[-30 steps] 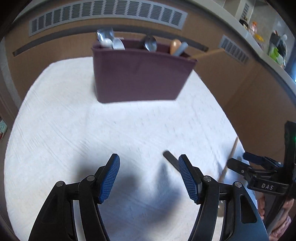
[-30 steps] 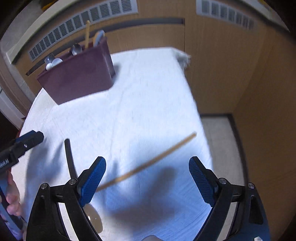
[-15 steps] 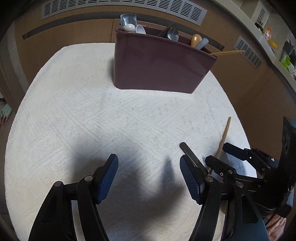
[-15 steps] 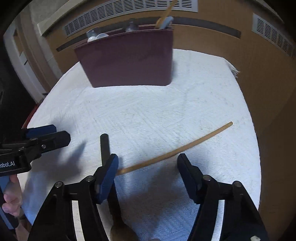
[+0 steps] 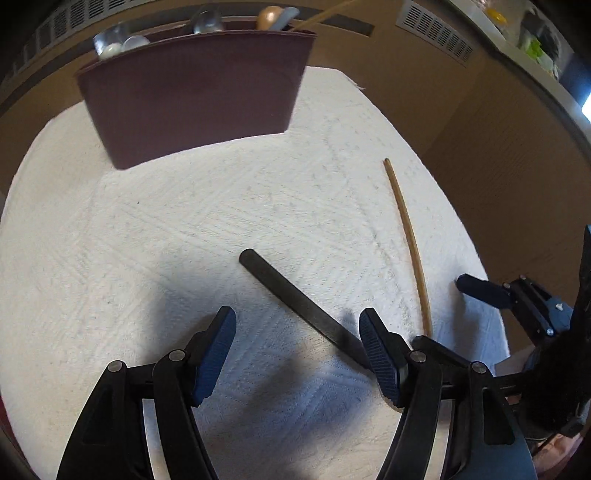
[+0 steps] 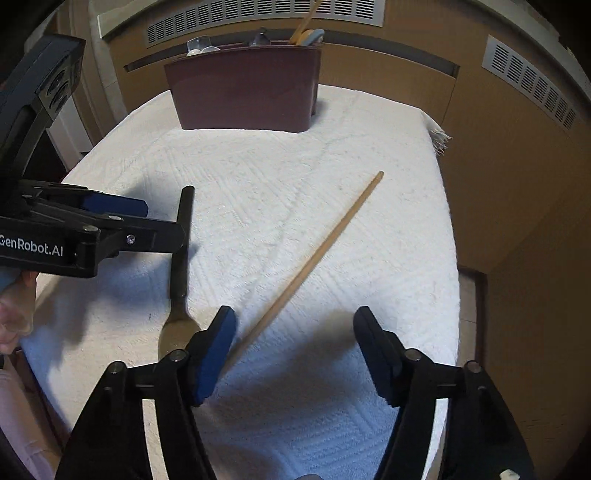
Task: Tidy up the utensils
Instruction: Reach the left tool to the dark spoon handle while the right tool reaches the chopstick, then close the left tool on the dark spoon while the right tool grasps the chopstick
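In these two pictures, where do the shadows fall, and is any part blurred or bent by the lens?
Left wrist view: dark shadows lie on the white cloth just ahead of the left gripper; the maroon utensil holder is slightly smeared, and the wooden chopstick looks bowed. Right wrist view: sharper; shadows sit under the right gripper, and the chopstick looks straight.

— What sort of place is this?
— A home, likely a kitchen or dining corner. Wood-panelled cabinets (image 6: 413, 92) with slotted vents (image 6: 258, 14) run along the far side.
— Anything else?
— A white woven cloth (image 6: 295, 206) covers the tabletop, a maroon utensil caddy (image 6: 243, 88) stands at its far end, and bottles crowd a counter (image 5: 532, 40) far right.
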`<state>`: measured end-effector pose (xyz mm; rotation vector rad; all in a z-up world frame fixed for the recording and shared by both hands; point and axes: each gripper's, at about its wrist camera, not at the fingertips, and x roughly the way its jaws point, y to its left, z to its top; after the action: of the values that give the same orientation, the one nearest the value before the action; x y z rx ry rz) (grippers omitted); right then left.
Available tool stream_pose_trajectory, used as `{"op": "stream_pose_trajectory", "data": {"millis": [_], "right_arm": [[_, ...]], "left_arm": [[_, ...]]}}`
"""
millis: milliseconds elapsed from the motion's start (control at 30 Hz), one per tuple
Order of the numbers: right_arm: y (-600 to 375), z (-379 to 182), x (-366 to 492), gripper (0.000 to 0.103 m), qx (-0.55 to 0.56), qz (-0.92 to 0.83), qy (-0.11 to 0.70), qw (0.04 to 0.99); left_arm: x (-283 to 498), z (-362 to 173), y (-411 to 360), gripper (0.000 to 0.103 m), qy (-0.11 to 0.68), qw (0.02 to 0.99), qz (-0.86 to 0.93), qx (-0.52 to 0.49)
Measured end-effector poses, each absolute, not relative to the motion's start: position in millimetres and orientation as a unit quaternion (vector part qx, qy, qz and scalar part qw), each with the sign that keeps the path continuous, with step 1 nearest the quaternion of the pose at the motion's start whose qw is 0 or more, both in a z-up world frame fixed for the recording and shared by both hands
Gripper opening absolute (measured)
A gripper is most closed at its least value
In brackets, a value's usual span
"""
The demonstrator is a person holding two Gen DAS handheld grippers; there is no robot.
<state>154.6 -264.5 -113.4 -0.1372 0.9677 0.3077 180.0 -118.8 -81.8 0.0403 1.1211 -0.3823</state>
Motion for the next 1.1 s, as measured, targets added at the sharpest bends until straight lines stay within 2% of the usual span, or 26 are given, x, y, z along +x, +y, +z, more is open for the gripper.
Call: {"op": "stream_pose_trajectory", "data": {"millis": [167, 300, 400, 467, 533, 600, 667, 700, 767, 867, 933, 1033, 1100], "right_arm": [[-267, -117, 148, 0.087, -0.059, 0.145, 0.459, 0.874], [-264, -117, 150, 0.092, -0.045, 0.142, 0.461, 0.875], [-265, -118, 152, 0.103, -0.016, 0.143, 0.466, 0.873], [-265, -118, 152, 0.103, -0.009, 0.135, 0.464, 0.875], [-263, -119, 152, 0.103, -0.016, 0.134, 0.469, 0.873], [-264, -118, 154, 0.103, -0.011, 0.132, 0.474, 0.871], [-266, -118, 154, 0.103, -0.001, 0.127, 0.482, 0.867], [-266, -118, 154, 0.103, -0.001, 0.124, 0.486, 0.865], [-262, -119, 151, 0.103, -0.019, 0.122, 0.489, 0.863], [-253, -118, 142, 0.102, -0.073, 0.136, 0.472, 0.868], [-258, -113, 136, 0.100, -0.068, 0.140, 0.458, 0.875], [-266, -104, 130, 0.099, -0.055, 0.144, 0.444, 0.883], [-269, -97, 130, 0.093, -0.068, 0.131, 0.428, 0.892]], "left_arm": [[169, -81, -129, 0.070, 0.503, 0.839, -0.179, 0.105], [160, -81, -112, 0.070, 0.482, 0.845, -0.164, 0.167], [163, -83, -85, 0.072, 0.486, 0.845, -0.150, 0.165], [170, -80, -67, 0.072, 0.501, 0.845, -0.136, 0.129], [176, -76, -54, 0.071, 0.525, 0.832, -0.171, 0.051], [183, -78, -52, 0.066, 0.553, 0.805, -0.212, -0.022], [189, -78, -60, 0.061, 0.564, 0.793, -0.227, -0.050], [193, -77, -67, 0.057, 0.563, 0.793, -0.228, -0.044], [199, -77, -85, 0.041, 0.566, 0.788, -0.240, -0.035], [201, -79, -117, 0.031, 0.557, 0.797, -0.235, 0.008], [202, -80, -135, 0.027, 0.542, 0.806, -0.233, 0.055], [191, -81, -145, 0.027, 0.519, 0.813, -0.237, 0.120], [185, -81, -143, 0.027, 0.512, 0.812, -0.239, 0.149]]}}
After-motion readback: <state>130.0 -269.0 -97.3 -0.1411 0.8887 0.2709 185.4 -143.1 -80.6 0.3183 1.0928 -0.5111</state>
